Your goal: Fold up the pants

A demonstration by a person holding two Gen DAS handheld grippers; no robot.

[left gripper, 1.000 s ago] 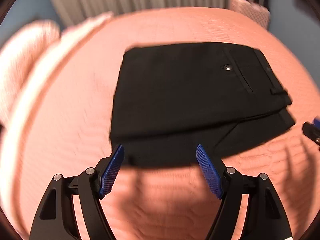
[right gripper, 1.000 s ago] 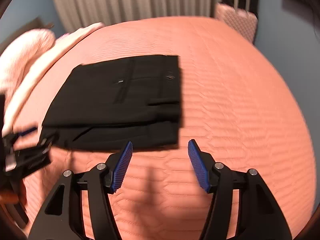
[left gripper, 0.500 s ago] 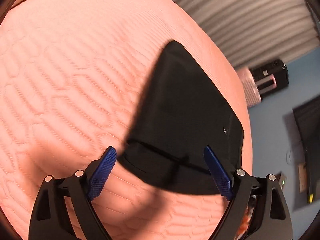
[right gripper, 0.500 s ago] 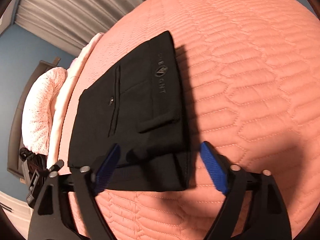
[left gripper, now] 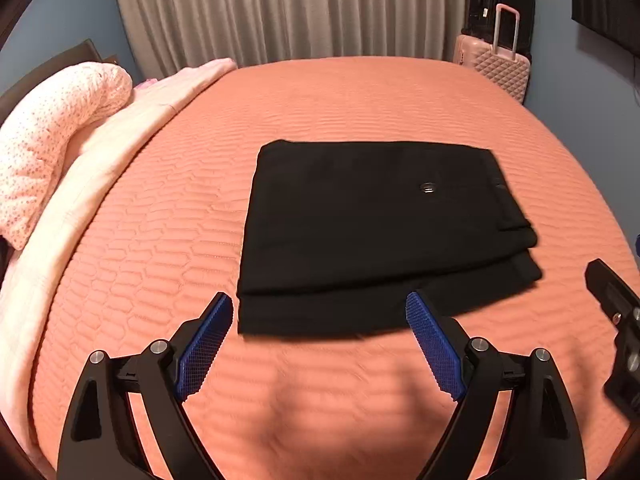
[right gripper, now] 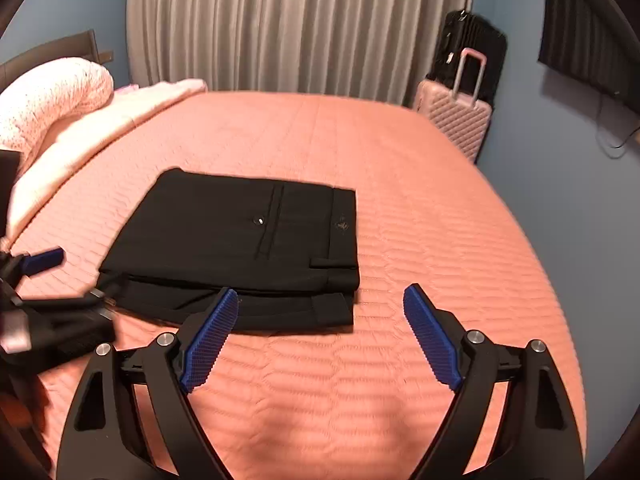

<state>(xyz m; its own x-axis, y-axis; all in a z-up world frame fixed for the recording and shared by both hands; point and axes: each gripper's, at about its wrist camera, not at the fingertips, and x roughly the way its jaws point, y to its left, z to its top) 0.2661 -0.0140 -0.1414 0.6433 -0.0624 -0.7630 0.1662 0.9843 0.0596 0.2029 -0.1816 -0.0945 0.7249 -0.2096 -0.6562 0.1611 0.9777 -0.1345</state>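
1. The black pants (left gripper: 372, 232) lie folded into a flat rectangle on the salmon quilted bedspread (left gripper: 200, 220), waistband and back-pocket button facing up.
2. Relative to the pants, the pink pillow (left gripper: 52, 136) lies well off to the left, and the pink suitcase (left gripper: 496, 68) stands beyond the bed's far right corner.
3. The left gripper (left gripper: 320, 344) hangs above the bedspread just short of the pants' near edge; its jaws have just been opening and stand released, nothing between them.
4. The right gripper (right gripper: 320, 336) hangs by the pants' near right corner; its jaws have likewise just been opening and grasp nothing.
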